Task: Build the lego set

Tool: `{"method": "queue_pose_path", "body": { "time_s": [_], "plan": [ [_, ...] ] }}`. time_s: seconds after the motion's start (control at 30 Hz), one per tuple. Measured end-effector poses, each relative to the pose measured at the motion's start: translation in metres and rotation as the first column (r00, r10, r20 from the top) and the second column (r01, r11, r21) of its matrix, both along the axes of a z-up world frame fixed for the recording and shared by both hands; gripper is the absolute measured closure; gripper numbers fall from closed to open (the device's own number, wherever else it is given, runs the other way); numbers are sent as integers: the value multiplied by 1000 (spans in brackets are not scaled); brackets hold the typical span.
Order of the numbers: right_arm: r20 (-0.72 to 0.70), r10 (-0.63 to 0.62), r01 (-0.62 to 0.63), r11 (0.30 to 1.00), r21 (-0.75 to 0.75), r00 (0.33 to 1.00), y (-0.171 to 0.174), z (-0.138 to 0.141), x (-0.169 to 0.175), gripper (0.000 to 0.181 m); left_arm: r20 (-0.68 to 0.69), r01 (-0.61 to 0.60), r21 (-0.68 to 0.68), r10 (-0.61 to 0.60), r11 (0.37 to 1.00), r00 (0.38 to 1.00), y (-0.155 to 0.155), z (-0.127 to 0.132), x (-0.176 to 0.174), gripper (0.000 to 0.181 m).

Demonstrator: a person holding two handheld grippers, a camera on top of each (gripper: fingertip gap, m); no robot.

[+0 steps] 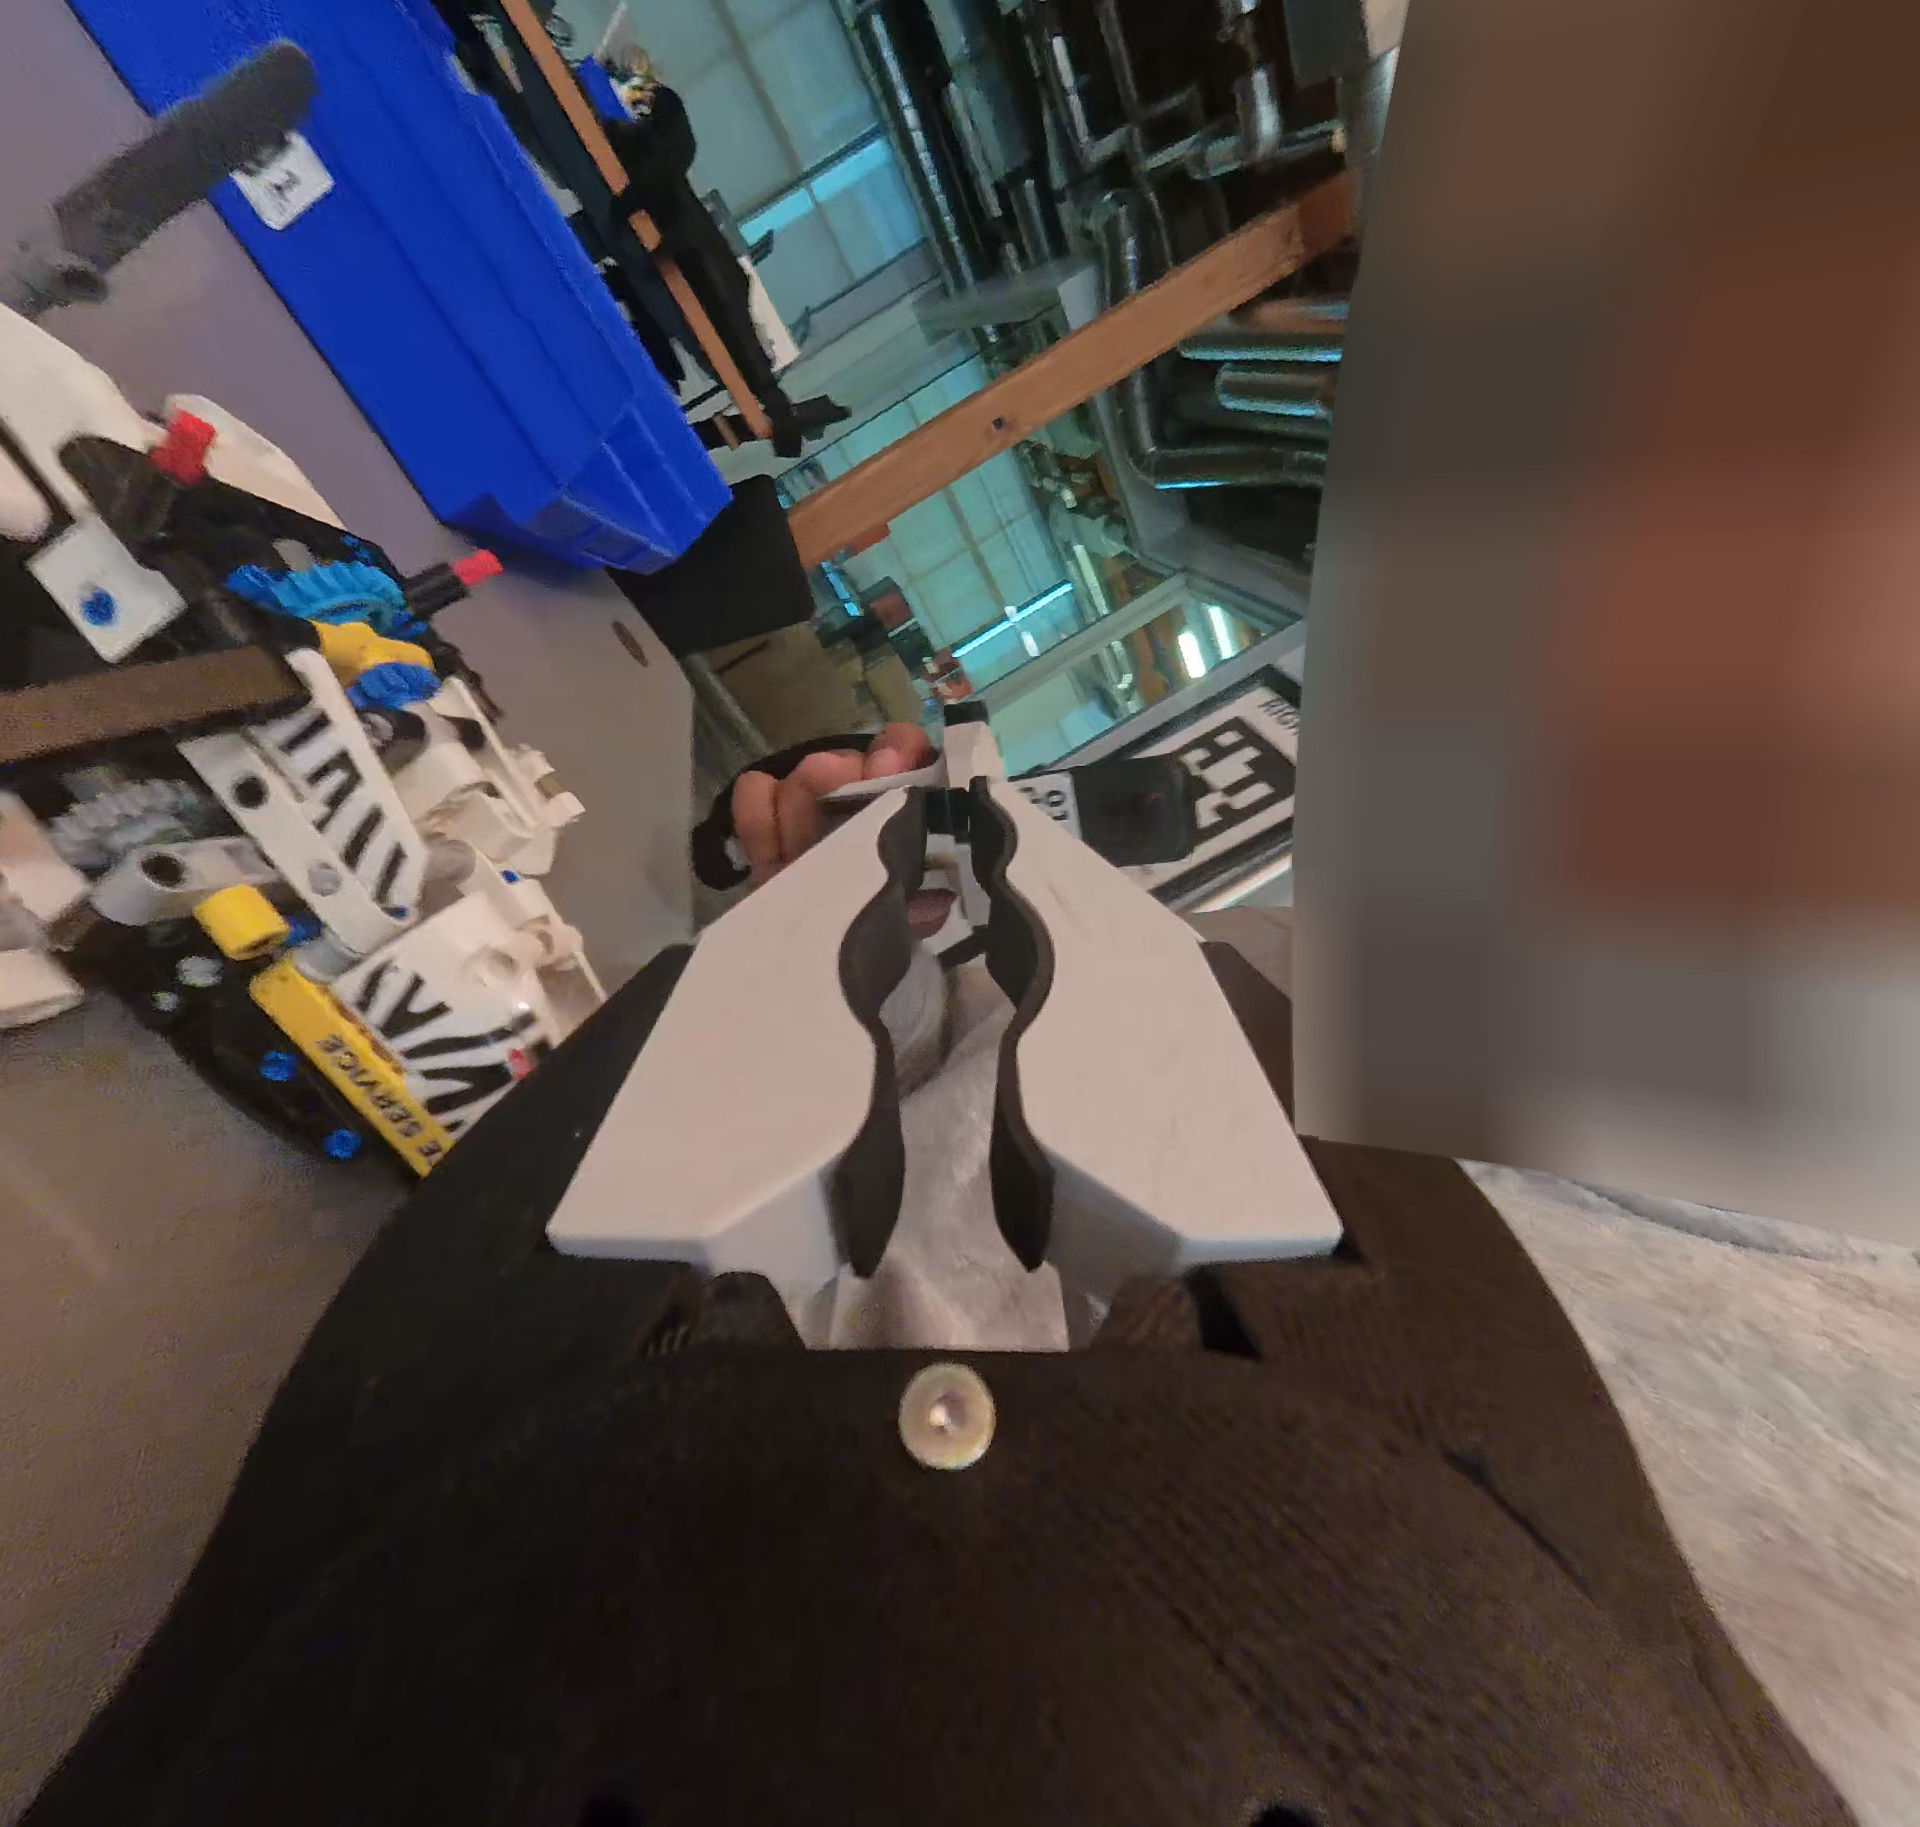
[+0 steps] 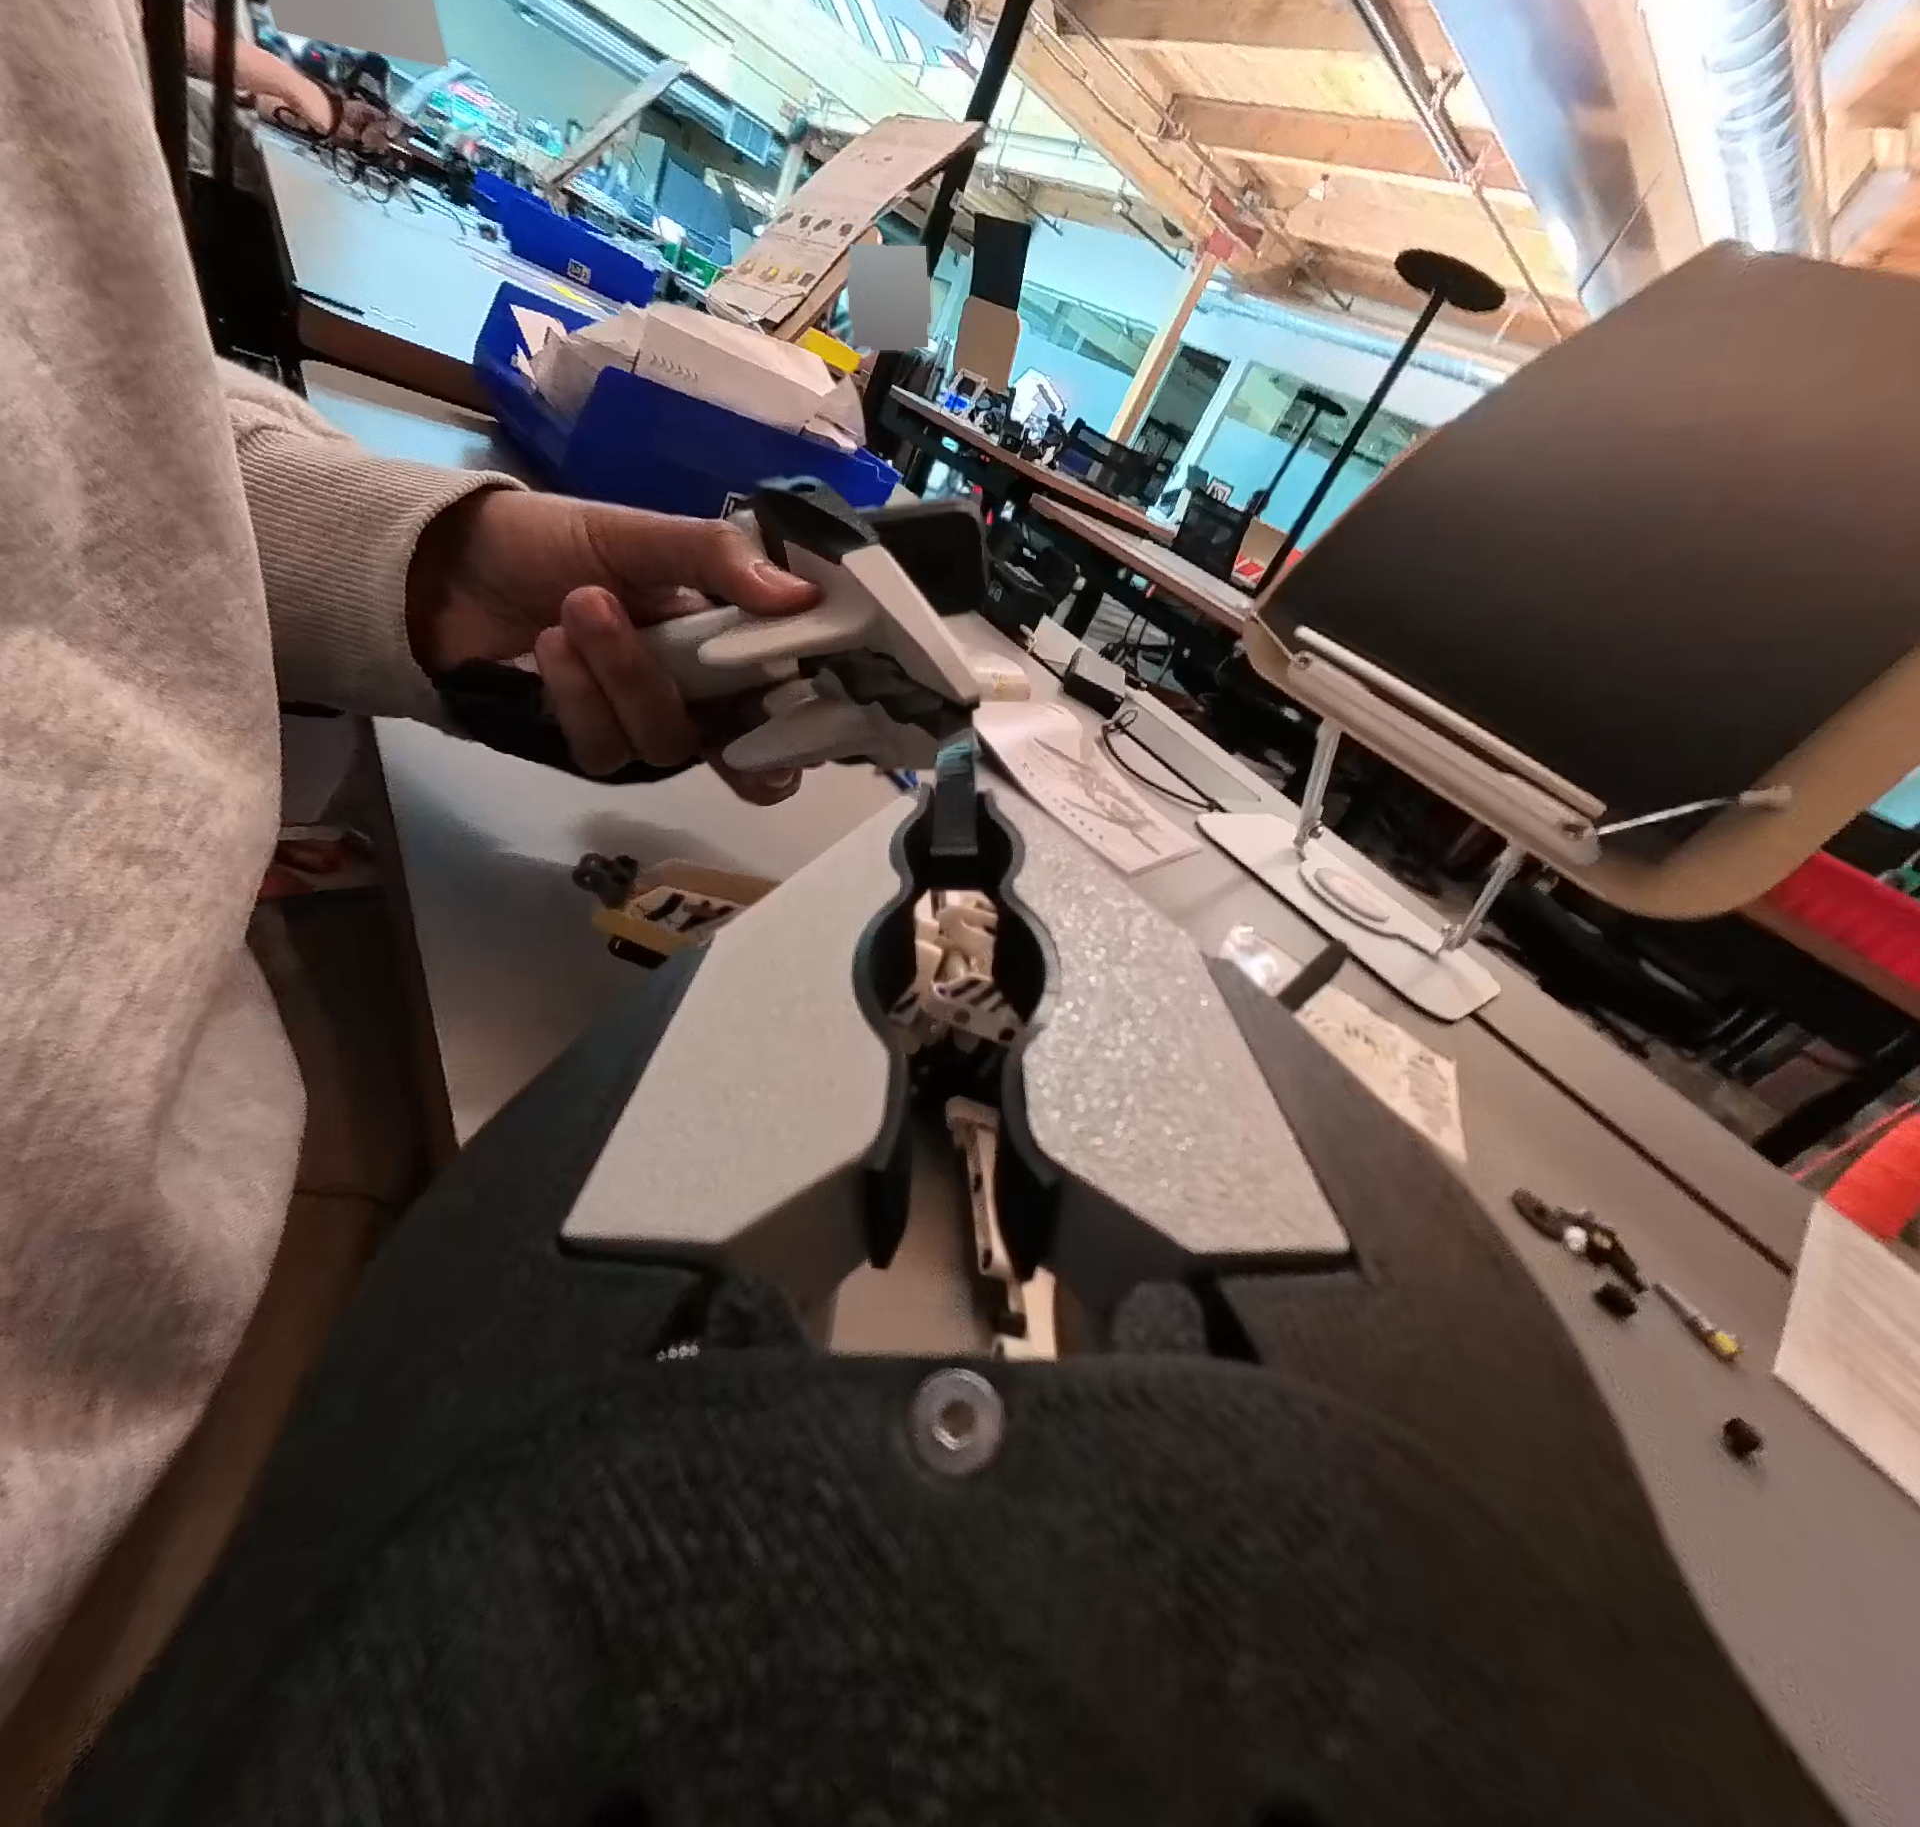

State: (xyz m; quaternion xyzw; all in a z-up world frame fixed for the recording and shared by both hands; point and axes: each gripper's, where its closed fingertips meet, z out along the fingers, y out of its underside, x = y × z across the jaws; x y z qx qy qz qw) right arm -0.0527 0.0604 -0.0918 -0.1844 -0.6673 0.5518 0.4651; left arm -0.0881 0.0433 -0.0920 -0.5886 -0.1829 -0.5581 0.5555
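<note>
The right tool (image 2: 954, 821) is closed on a small black lego piece (image 2: 956, 809), which stands up from between its tips; the lower part of the piece is hidden by the dark pads. The left tool (image 2: 935, 712) shows in the right wrist view just beyond, with a hand (image 2: 613, 624) around its handle, and its tips come down to the top of the same black piece, but whether they touch it is hard to make out. In the left wrist view the left tool (image 1: 951, 801) has its fingers almost together at the tips, with a thin black and white part (image 1: 971, 873) between them, so it seems to grip it, though blur makes this unsure. Behind its tips a hand (image 1: 821, 801) and the other tool are partly hidden. The lego model (image 1: 312, 842), white with black stripes, yellow beams and blue gears, lies on the grey tabletop (image 1: 156, 1206) at the left, cut off by the frame edge. In the right wrist view only pieces of it (image 2: 956, 977) show through the gap between the fingers. Far left on the tabletop stands a blue bin (image 1: 436, 250). On the right, a tablet on a stand (image 2: 1558, 614) rises over the tabletop, and small loose black parts (image 2: 1590, 1247) lie near the right edge.
</note>
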Motion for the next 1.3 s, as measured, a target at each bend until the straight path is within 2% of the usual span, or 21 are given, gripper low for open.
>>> {"method": "queue_pose_path", "body": {
  "time_s": [0.13,0.2,0.3,0.4,0.5,0.63,0.73,0.83,1.0,1.3],
  "plan": [
    [97,-37,43,997,-57,995,22,-13,-8,178,-188,-110,-74,95,991,978,12,-9,-18,147],
    [210,-52,70,995,-77,976,36,-29,-15,176,-353,-178,-97,133,979,926,18,-14,-27,135],
    [311,-59,91,992,-88,948,51,-47,-20,176,-635,-250,-113,123,962,762,29,-27,-37,118],
    [341,-19,63,991,-117,940,53,-48,-22,176,-821,-248,-132,34,960,570,41,-39,-46,101],
    [363,4,41,992,-117,932,56,-51,-26,176,-904,-177,-135,-48,975,426,52,-41,-49,93],
    [364,48,4,990,-140,930,57,-49,-25,175,-950,-57,-217,-198,974,242,62,-57,-53,88],
    [373,72,-8,985,-172,925,58,-48,-25,176,-947,65,-269,-277,961,164,63,-65,-48,88],
    [402,91,-16,982,-187,911,58,-50,-26,176,-937,146,-308,-326,940,124,65,-71,-46,88],
    [448,94,-10,982,-188,889,58,-55,-30,176,-911,221,-364,-396,905,119,66,-82,-44,94],
    [465,110,-4,975,-224,879,61,-55,-30,176,-890,285,-361,-419,888,180,63,-82,-40,108]
  ]
}}
